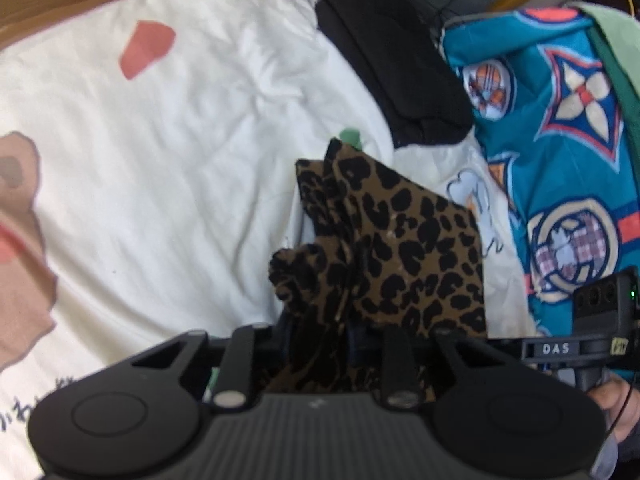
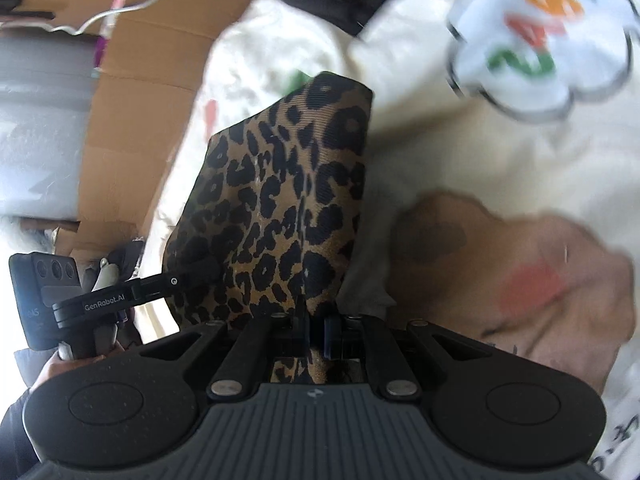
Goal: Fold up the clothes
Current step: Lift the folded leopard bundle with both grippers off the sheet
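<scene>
A leopard-print cloth (image 1: 400, 240) hangs over a white bedcover (image 1: 180, 160) printed with cartoon figures. My left gripper (image 1: 320, 340) is shut on a bunched edge of it, and folds of the fabric hide most of its fingers. In the right wrist view the same leopard-print cloth (image 2: 280, 200) rises as a flat panel from my right gripper (image 2: 316, 332), whose pads are shut on its lower edge. The cloth spans between the two grippers, lifted off the cover. Each gripper's housing shows at the edge of the other's view.
A folded black garment (image 1: 392, 80) lies at the back, with a teal patterned garment (image 1: 560, 160) to its right. Brown cardboard (image 2: 132, 140) and a grey container (image 2: 40, 120) stand beyond the white bedcover (image 2: 460, 152). A hand (image 1: 616, 404) grips the right gripper's handle.
</scene>
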{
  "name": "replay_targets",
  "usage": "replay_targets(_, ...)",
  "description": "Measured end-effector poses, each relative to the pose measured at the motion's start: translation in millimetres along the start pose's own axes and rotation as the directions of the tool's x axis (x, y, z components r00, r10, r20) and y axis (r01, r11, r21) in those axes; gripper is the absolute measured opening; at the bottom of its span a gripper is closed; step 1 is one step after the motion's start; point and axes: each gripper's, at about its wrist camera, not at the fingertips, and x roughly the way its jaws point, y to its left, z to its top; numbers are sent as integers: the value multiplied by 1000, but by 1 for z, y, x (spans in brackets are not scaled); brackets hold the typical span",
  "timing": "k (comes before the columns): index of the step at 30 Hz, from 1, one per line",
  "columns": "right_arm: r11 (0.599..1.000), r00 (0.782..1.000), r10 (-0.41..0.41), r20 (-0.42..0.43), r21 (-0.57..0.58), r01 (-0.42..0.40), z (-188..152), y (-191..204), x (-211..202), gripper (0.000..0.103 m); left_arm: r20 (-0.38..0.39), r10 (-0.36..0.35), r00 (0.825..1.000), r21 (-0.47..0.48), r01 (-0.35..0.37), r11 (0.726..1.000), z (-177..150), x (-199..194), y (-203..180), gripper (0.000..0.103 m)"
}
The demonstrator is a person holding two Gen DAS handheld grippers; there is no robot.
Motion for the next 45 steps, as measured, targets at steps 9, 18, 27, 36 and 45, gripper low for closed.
replay_targets(9,991,999,13,41,-131,-8,19,49,-54,4,92,47,995,47,-51,998,11,-84,-64,23)
replay_targets(18,951,991,38,125,-311,3,41,137,-126,4,233,70,970,35,-80,996,29,-177,-119,23)
replay_targets(27,900,982,45,182,-433,39,52,218,-197,4,362,84,928,14,-95,995,32,-262,-167,23)
replay_targets(36,832,957,84,276,-548,85,50,299,-278,4,510,68,858,14,-88,996,26,-342,-222,23)
replay_targets(45,786,935,75,348,-597,159,28,340,-329,4,598,35,801,3,-47,999,7,-373,-246,23)
